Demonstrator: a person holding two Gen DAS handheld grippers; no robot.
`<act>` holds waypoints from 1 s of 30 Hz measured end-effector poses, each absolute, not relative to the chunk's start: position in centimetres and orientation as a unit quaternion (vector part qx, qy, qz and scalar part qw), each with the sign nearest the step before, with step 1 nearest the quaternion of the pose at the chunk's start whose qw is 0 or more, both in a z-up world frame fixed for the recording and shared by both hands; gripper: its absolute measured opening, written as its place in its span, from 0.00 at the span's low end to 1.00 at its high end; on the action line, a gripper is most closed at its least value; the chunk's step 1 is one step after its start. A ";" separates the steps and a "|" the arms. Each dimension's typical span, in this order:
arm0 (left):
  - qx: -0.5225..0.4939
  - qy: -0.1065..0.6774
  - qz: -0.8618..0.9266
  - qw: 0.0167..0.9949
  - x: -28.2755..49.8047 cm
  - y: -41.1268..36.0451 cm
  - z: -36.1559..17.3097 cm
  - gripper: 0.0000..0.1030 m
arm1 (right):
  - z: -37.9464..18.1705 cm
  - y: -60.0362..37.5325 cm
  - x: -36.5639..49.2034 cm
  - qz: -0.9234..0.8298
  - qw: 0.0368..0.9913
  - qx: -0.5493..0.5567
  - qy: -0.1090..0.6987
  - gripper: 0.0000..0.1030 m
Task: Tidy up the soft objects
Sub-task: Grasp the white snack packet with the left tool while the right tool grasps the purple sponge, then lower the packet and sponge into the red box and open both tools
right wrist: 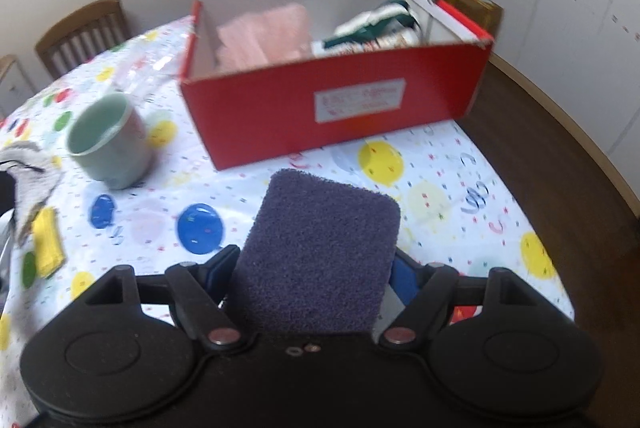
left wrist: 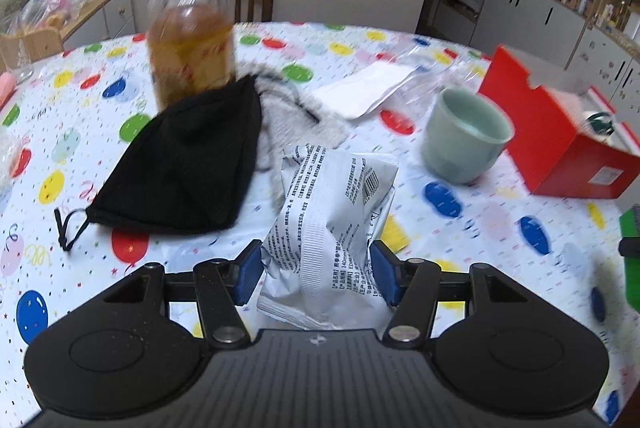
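Note:
My left gripper [left wrist: 316, 268] is shut on a crinkled white printed packet [left wrist: 332, 220] and holds it over the table. Ahead of it lie a black cloth mask [left wrist: 188, 160] and a grey fuzzy cloth [left wrist: 292, 108]. My right gripper [right wrist: 312, 280] is shut on a purple sponge [right wrist: 324, 252], in front of the open red box [right wrist: 332, 112]. The box holds a pink cloth [right wrist: 264, 36] and a green-and-white item [right wrist: 372, 28]. The box also shows at the right of the left wrist view [left wrist: 560, 132].
A pale green cup [left wrist: 464, 136] stands beside the box, also in the right wrist view [right wrist: 108, 140]. A bottle of amber drink [left wrist: 188, 36] stands behind the mask. A clear bag with white paper [left wrist: 372, 88] lies further back. The balloon-print tablecloth [right wrist: 460, 196] ends at the right.

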State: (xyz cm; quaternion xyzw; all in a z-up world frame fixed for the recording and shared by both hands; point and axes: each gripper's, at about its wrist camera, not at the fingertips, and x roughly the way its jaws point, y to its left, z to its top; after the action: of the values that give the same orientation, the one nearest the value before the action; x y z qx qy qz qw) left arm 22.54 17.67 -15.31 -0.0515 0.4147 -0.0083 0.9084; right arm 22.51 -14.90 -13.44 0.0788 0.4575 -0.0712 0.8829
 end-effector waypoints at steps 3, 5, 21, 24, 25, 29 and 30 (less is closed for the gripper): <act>-0.053 0.405 -0.017 0.913 22.5 16.5 -13.9 0.56 | -12.0 -14.8 22.4 -0.050 0.891 0.068 0.447 0.74; -0.054 0.399 -0.025 0.915 22.7 15.5 -13.0 0.56 | -11.2 -14.9 22.4 -0.039 0.893 0.069 0.443 0.74; -0.032 0.351 -0.079 0.932 26.2 5.6 -6.9 0.56 | -5.6 -18.7 25.0 0.024 0.917 0.047 0.396 0.74; -0.029 0.346 -0.084 0.934 27.3 3.7 -6.3 0.56 | -5.0 -19.7 25.9 0.026 0.920 0.038 0.388 0.74; -0.027 0.344 -0.085 0.935 27.7 3.0 -6.1 0.56 | -4.9 -20.0 26.2 0.026 0.921 0.036 0.387 0.74; -0.018 0.339 -0.092 0.936 29.1 0.3 -5.6 0.56 | -4.7 -21.9 27.4 0.029 0.923 0.031 0.383 0.74; -0.013 0.338 -0.094 0.936 29.3 -0.4 -5.5 0.56 | -4.6 -22.3 27.7 0.029 0.923 0.030 0.382 0.74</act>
State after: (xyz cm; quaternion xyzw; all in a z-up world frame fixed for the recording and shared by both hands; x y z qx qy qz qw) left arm 29.35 -0.44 -5.52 -0.0127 0.3378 -0.0938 0.9365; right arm 27.75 -22.28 -4.63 0.0298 0.3816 0.0293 0.9234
